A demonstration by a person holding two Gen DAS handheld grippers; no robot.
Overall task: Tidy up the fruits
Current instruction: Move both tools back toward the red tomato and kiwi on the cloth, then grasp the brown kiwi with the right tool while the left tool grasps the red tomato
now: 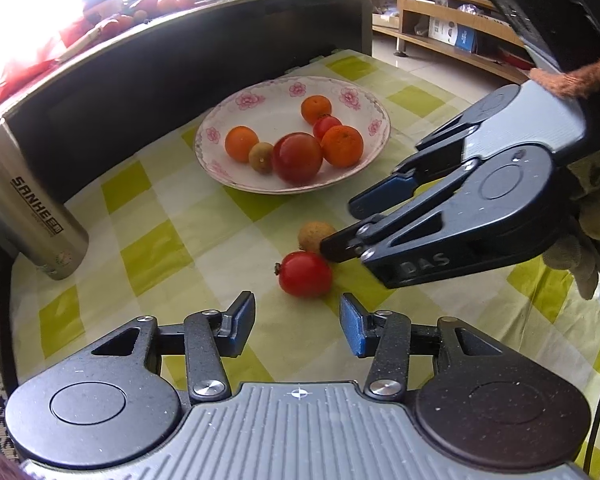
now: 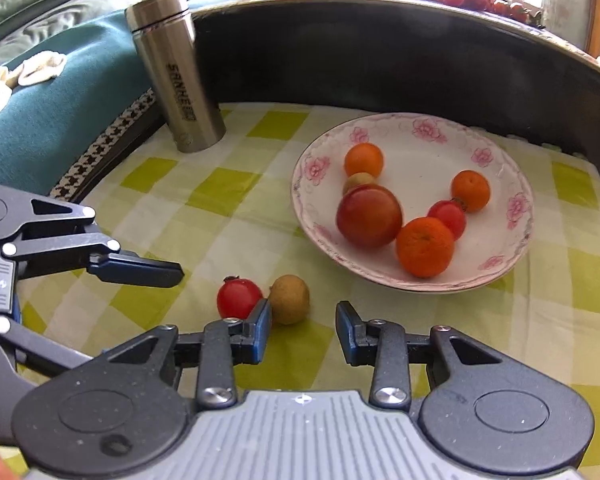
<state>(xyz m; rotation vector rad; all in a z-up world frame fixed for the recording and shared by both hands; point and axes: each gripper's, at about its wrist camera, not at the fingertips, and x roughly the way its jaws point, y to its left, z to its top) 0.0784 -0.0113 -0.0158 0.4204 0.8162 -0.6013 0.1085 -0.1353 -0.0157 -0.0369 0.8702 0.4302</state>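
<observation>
- While you look through the left wrist view, your left gripper sits at the bottom centre with its jaws spread and nothing between them; the small red fruit lies just above the gap on the checked cloth.
- Coming in from the right edge of that view, your right gripper is also spread and empty, one fingertip right against the brown fruit (contact or a hair off, hard to say).
- Upper centre holds the flowered plate, already carrying six fruits; the steel flask stands at the left edge.
- Through the right wrist view, the brown fruit lies just above the gap between your open jaws, nearer the left one, with the red fruit touching or nearly touching it on the left.
- Risk, as I judge it: both loose fruits are round and sit side by side, so closing on one may nudge the other rolling across the cloth.
- With your left gripper entering from the left so near, both tools going in together could collide.
</observation>
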